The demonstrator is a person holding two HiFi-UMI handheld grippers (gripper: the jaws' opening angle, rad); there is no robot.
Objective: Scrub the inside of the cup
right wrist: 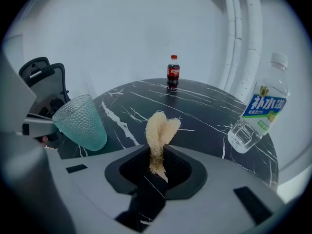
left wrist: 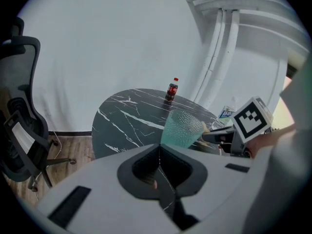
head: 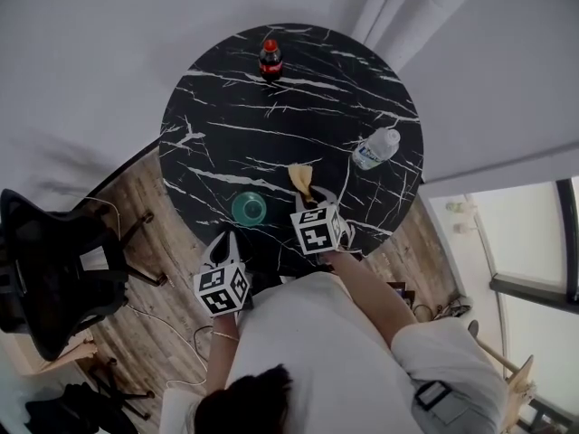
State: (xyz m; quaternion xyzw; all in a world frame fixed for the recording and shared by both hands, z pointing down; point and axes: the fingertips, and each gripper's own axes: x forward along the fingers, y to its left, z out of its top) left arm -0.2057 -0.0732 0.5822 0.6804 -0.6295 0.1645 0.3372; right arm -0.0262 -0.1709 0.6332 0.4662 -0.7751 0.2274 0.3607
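A teal dimpled glass cup (head: 249, 208) (left wrist: 183, 129) (right wrist: 80, 122) stands upright near the front edge of the round black marble table (head: 271, 116). My right gripper (head: 317, 199) (right wrist: 156, 152) is shut on a pale fibrous loofah scrubber (head: 300, 179) (right wrist: 160, 126), which sticks up past the jaws just right of the cup. My left gripper (head: 226, 240) (left wrist: 158, 147) is shut with nothing between its jaws. It sits at the table edge, just short of the cup and slightly to its left.
A small cola bottle (head: 270, 59) (right wrist: 173, 72) stands at the table's far side. A clear water bottle (head: 375, 147) (right wrist: 258, 111) lies on the right. A black office chair (head: 45, 269) (left wrist: 19, 121) stands on the wooden floor to the left.
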